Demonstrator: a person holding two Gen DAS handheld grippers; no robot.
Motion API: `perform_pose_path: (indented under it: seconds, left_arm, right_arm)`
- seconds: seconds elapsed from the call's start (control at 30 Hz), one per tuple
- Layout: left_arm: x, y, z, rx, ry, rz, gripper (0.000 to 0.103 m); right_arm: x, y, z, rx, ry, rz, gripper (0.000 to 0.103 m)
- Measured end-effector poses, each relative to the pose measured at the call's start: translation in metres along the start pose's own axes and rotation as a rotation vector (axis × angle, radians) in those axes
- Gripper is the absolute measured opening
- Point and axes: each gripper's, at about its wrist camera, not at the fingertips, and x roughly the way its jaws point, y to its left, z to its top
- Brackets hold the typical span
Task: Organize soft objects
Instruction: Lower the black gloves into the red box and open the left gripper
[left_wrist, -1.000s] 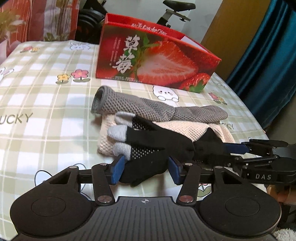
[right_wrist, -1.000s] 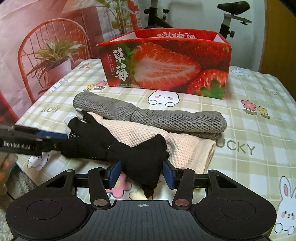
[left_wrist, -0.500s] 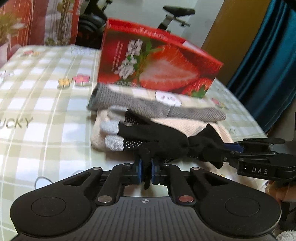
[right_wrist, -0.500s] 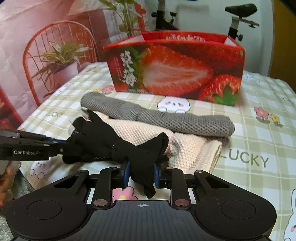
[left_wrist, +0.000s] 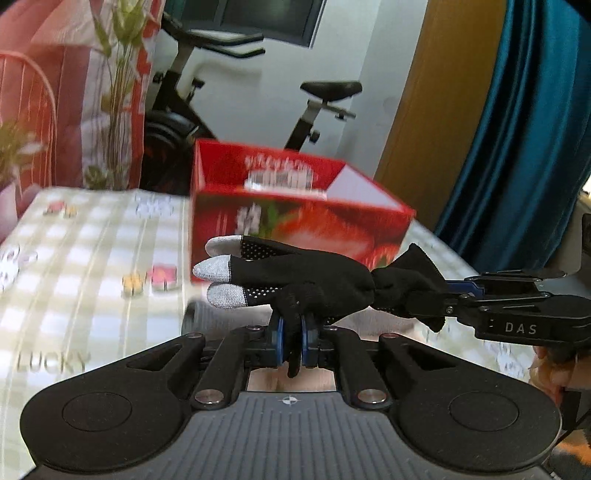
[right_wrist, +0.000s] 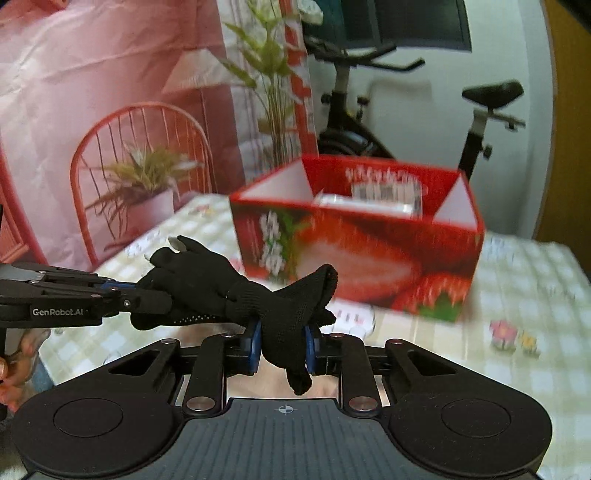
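A black glove (left_wrist: 314, 284) with grey fingertips hangs in the air between both grippers, above the table. My left gripper (left_wrist: 293, 341) is shut on its finger end. My right gripper (right_wrist: 282, 345) is shut on its cuff end (right_wrist: 295, 314); it also shows at the right of the left wrist view (left_wrist: 436, 301). The red strawberry box (left_wrist: 295, 225) stands open-topped behind the glove, also in the right wrist view (right_wrist: 362, 236). The grey and beige cloths are mostly hidden below the gripper bodies.
The checked tablecloth (left_wrist: 92, 266) covers the table. An exercise bike (left_wrist: 207, 92) and a pink backdrop with a red chair (right_wrist: 140, 155) stand behind it. A blue curtain (left_wrist: 517, 129) hangs at the right.
Both grippers closed on the black glove and lifted it off the folded cloths. It now hangs stretched between them, level with the box front.
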Motion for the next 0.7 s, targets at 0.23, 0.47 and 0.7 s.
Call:
perform_pose_path:
  seconds: [0.23, 0.47, 0.7]
  left_arm:
    - [0.018, -0.004, 0.059, 0.034, -0.060, -0.009, 0.010]
    - [0.063, 0.004, 0.106, 0.024, -0.045, -0.003, 0.010]
    - [0.110, 0.019, 0.132, -0.013, 0.028, 0.001, 0.010]
  right_arm:
    - [0.017, -0.023, 0.057, -0.038, -0.059, -0.003, 0.021]
    - [0.059, -0.059, 0.103, -0.051, -0.053, -0.023, 0.021]
    - [0.107, -0.093, 0.118, 0.006, 0.016, -0.028, 0.021]
